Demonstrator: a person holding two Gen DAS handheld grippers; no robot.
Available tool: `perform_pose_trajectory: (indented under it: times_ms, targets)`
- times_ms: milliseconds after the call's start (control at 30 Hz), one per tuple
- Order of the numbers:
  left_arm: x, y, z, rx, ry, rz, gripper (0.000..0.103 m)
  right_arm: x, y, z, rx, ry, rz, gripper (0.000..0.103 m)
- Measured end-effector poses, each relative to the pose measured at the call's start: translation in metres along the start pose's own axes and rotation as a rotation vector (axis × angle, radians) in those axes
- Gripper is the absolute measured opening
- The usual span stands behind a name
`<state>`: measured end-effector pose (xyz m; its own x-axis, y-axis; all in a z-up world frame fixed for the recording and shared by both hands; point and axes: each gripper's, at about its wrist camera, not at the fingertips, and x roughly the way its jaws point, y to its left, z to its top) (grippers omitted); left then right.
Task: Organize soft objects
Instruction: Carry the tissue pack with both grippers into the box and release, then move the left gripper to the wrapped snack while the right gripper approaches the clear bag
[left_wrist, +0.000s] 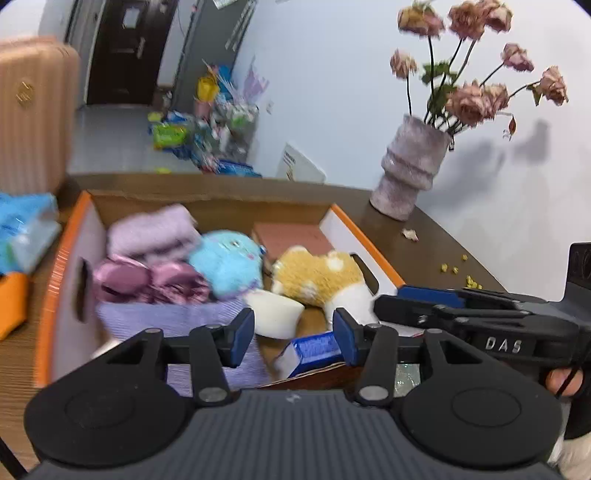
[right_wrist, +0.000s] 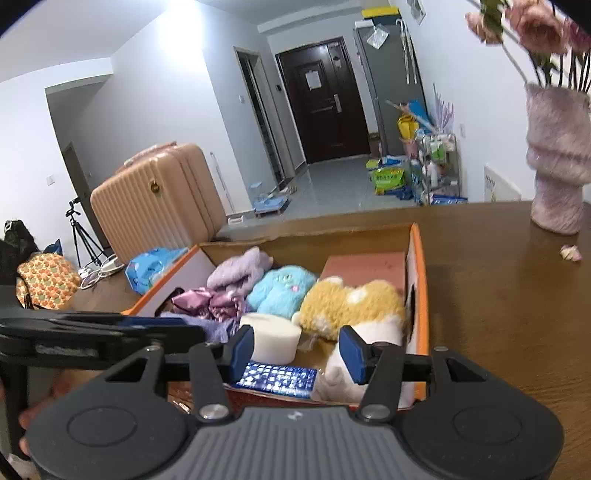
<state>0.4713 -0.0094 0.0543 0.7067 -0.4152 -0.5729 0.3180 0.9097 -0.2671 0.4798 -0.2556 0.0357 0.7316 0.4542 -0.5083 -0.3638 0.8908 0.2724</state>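
Observation:
An orange-rimmed cardboard box (left_wrist: 369, 242) (right_wrist: 422, 280) sits on the brown table, filled with soft things. Inside are a lilac towel (left_wrist: 151, 230) (right_wrist: 240, 271), a purple satin bundle (left_wrist: 147, 282) (right_wrist: 210, 301), a blue plush (left_wrist: 225, 264) (right_wrist: 279, 290), a yellow spotted plush (left_wrist: 317, 275) (right_wrist: 347, 301), a white foam block (left_wrist: 273, 312) (right_wrist: 271, 338) and a blue packet (left_wrist: 314, 349) (right_wrist: 277, 380). My left gripper (left_wrist: 293, 336) hovers open over the box's near edge, holding nothing. My right gripper (right_wrist: 295, 352) is open beside it, also holding nothing.
A fuzzy pink vase (left_wrist: 410, 166) (right_wrist: 557, 162) of dried flowers stands at the table's back right, with petal crumbs (left_wrist: 458, 269) near it. A blue plastic pack (left_wrist: 26, 229) (right_wrist: 155, 266) lies left of the box. A peach suitcase (right_wrist: 159, 199) stands behind.

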Motion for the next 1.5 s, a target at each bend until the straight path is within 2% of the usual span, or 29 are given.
perform_pose_trajectory:
  times_ms: [200, 333, 467, 633, 800, 900, 1000, 1133, 1233, 1367, 1500]
  targets:
    - [-0.064, -0.007, -0.006, 0.044, -0.081, 0.072, 0.055, -0.049, 0.016, 0.009, -0.038, -0.064, -0.003, 0.054]
    - [-0.112, -0.018, -0.024, 0.087, -0.144, 0.12, 0.057, -0.091, 0.037, 0.004, -0.096, -0.111, -0.002, 0.056]
    - [-0.161, -0.029, -0.05, 0.125, -0.212, 0.118, 0.063, -0.135, 0.06, -0.009, -0.175, -0.167, -0.011, 0.059]
    - [-0.208, -0.037, -0.097, 0.11, -0.24, 0.148, 0.064, -0.181, 0.08, -0.038, -0.243, -0.22, -0.028, 0.063]
    - [-0.242, -0.053, -0.151, 0.127, -0.263, 0.212, 0.067, -0.214, 0.092, -0.084, -0.255, -0.214, -0.039, 0.064]
    - [-0.261, -0.061, -0.185, 0.093, -0.259, 0.204, 0.068, -0.228, 0.093, -0.113, -0.227, -0.196, -0.026, 0.065]
    - [-0.272, -0.064, -0.212, 0.063, -0.246, 0.204, 0.07, -0.238, 0.091, -0.144, -0.176, -0.161, -0.005, 0.065]
    - [-0.274, -0.06, -0.23, 0.031, -0.212, 0.239, 0.07, -0.239, 0.088, -0.171, -0.148, -0.105, 0.01, 0.065]
    - [-0.271, -0.056, -0.232, 0.021, -0.2, 0.274, 0.07, -0.237, 0.086, -0.179, -0.139, -0.092, 0.0, 0.065]
    - [-0.258, -0.053, -0.226, 0.011, -0.187, 0.26, 0.07, -0.231, 0.08, -0.181, -0.116, -0.088, -0.011, 0.065]
    - [-0.229, -0.047, -0.212, -0.02, -0.155, 0.273, 0.06, -0.216, 0.07, -0.175, -0.092, -0.097, -0.031, 0.064]
